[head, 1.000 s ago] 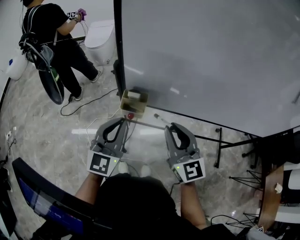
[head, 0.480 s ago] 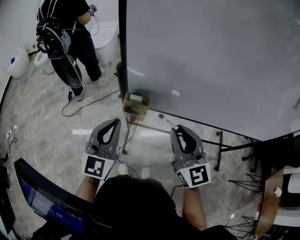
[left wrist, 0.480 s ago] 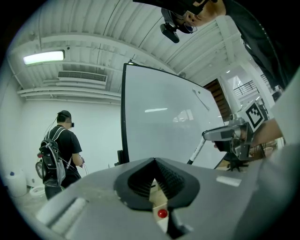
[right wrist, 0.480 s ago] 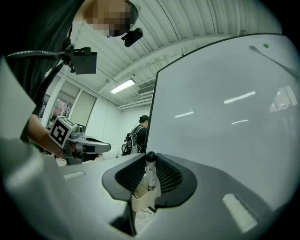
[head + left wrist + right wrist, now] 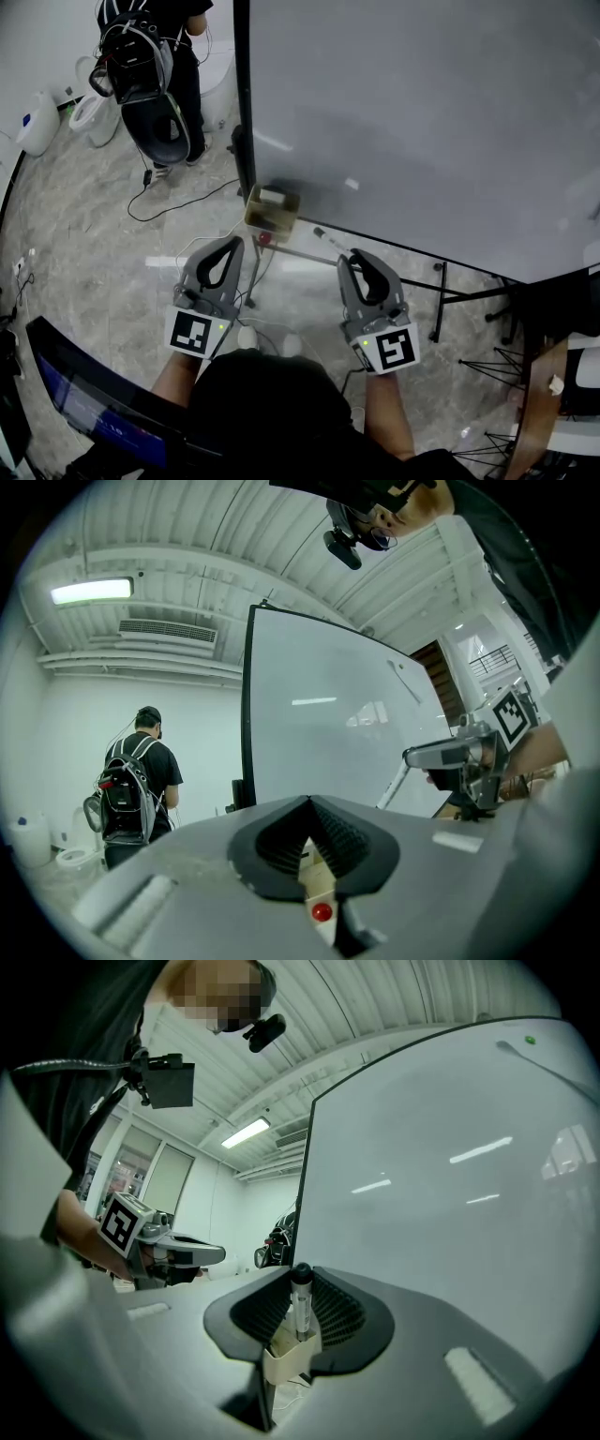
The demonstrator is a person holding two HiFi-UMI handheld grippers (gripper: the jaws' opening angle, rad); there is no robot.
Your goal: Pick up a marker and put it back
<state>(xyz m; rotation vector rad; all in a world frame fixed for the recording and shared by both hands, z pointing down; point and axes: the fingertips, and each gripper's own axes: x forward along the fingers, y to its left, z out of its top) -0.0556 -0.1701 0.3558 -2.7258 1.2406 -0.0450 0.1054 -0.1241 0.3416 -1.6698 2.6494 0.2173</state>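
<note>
A marker (image 5: 301,1302) with a black cap stands upright between the jaws of my right gripper (image 5: 300,1283), which is shut on it. In the head view the marker (image 5: 327,241) pokes out of the right gripper (image 5: 349,253) toward the lower edge of the whiteboard (image 5: 422,122). Its tip hangs just in front of the board's ledge. An open beige box (image 5: 271,212) sits on the ledge at the board's lower left corner. My left gripper (image 5: 233,244) hovers below that box, shut and empty, and through its jaws I see the box (image 5: 317,878).
A small red object (image 5: 263,238) hangs under the box. The whiteboard's black stand legs (image 5: 439,291) spread over the marble floor at the right. A person with a backpack (image 5: 150,56) stands at the far left by white fixtures. Cables (image 5: 178,202) trail on the floor.
Both grippers drew back a little from the board, the right one still holding the marker. The person in the background walked to the right and turned away.
</note>
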